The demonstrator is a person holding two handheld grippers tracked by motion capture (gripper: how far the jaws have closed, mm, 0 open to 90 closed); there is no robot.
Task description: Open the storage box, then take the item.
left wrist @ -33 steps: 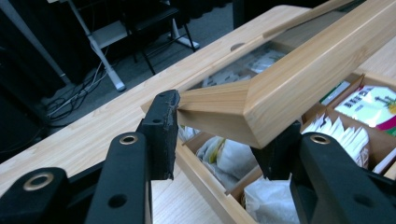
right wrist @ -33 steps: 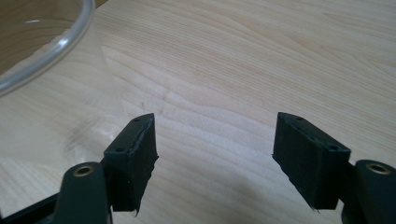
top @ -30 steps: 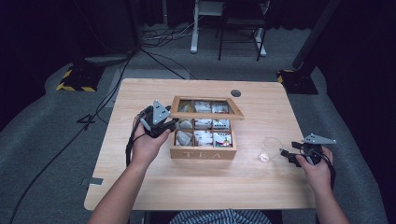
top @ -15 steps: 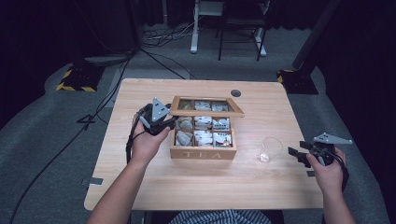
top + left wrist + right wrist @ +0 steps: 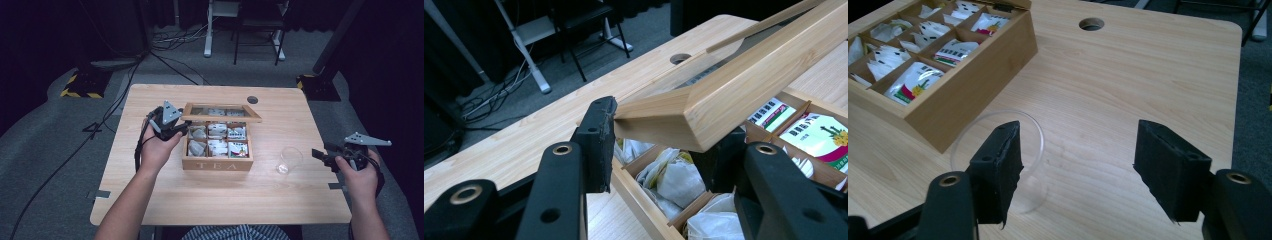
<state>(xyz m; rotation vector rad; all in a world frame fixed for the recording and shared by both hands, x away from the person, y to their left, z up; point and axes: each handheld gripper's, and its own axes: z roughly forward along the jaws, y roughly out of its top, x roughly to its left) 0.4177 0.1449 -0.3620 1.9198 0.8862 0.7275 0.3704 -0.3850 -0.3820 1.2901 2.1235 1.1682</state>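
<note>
A wooden tea box (image 5: 217,162) stands mid-table, with several compartments of tea bags (image 5: 218,145). Its glass-paned lid (image 5: 221,114) is raised and hangs over the back half. My left gripper (image 5: 182,129) is shut on the lid's left front corner; in the left gripper view the wooden lid frame (image 5: 744,95) is clamped between the black jaws of that gripper (image 5: 659,125). A clear glass (image 5: 289,161) stands to the right of the box. My right gripper (image 5: 320,154) hovers open just right of it. The glass (image 5: 1033,170) lies beyond the left pad of that gripper (image 5: 1080,150), with nothing between the pads.
The light wooden table (image 5: 280,210) has a round cable hole (image 5: 252,99) near its back edge. The tea box (image 5: 973,95) sits left of the glass in the right gripper view. Dark floor, cables and chair legs lie beyond the table.
My right gripper has risen and drifted a little to the right, away from the glass. The left gripper and the lid have stayed put.
</note>
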